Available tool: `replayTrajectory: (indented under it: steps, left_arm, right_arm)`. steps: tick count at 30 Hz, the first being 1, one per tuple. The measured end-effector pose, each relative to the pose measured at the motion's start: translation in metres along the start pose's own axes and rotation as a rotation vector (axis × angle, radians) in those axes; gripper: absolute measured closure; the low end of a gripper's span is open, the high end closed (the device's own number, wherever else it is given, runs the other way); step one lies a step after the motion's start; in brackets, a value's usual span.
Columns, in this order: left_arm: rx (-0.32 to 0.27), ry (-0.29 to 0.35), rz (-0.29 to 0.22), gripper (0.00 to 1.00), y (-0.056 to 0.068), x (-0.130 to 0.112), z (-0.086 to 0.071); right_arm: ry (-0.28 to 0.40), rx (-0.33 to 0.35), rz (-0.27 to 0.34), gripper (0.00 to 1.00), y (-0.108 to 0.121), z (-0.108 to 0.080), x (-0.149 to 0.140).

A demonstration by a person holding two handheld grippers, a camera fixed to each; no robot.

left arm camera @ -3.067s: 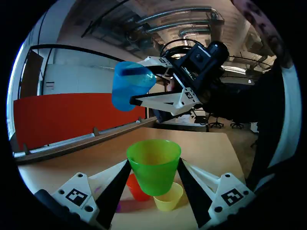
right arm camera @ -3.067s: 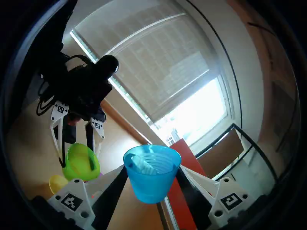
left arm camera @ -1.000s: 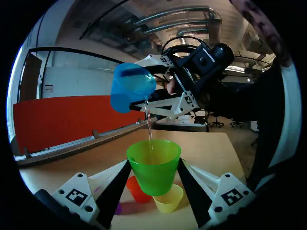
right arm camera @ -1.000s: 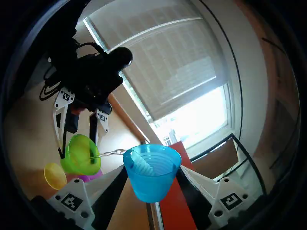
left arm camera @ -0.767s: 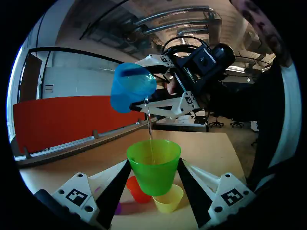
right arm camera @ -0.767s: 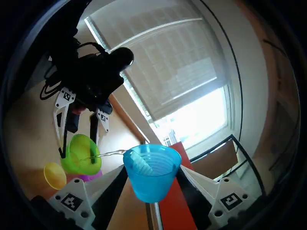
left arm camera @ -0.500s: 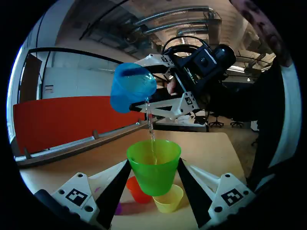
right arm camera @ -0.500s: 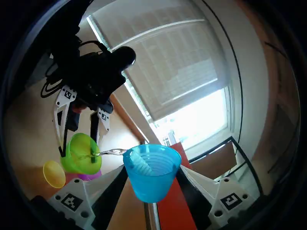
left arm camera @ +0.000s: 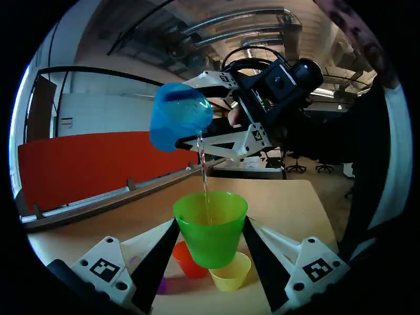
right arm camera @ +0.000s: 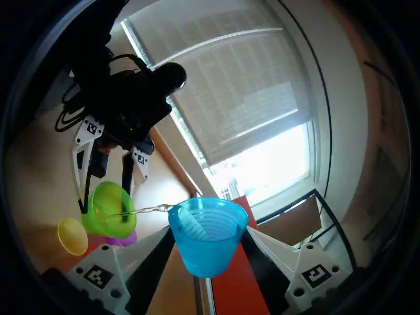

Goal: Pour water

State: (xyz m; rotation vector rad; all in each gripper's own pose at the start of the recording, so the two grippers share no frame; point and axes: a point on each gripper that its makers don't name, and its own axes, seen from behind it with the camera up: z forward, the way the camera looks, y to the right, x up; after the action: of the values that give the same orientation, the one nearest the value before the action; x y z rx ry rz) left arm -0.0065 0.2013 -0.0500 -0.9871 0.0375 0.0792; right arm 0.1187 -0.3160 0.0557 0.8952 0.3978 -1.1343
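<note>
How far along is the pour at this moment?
Done: the left gripper is shut on the green cup, and the right gripper is shut on the blue cup, which is tipped above the green one. In hand: a thin stream falls from the blue rim into the green cup. Left: finishing the pour and righting the blue cup. How much water it holds cannot be told.

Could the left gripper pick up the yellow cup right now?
Probably not. The left gripper is shut on the green cup, which is catching water from the blue cup. The yellow cup sits on the table below.
</note>
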Motion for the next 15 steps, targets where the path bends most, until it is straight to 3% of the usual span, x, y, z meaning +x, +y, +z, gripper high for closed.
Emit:
replayTrajectory:
  steps: [15]
  left_arm:
    - [-0.004, -0.003, 0.004, 0.16, 0.0011, 0.0007, 0.0028]
  right_arm:
    - [-0.005, -0.005, -0.031, 0.12, 0.0016, -0.0036, -0.0018]
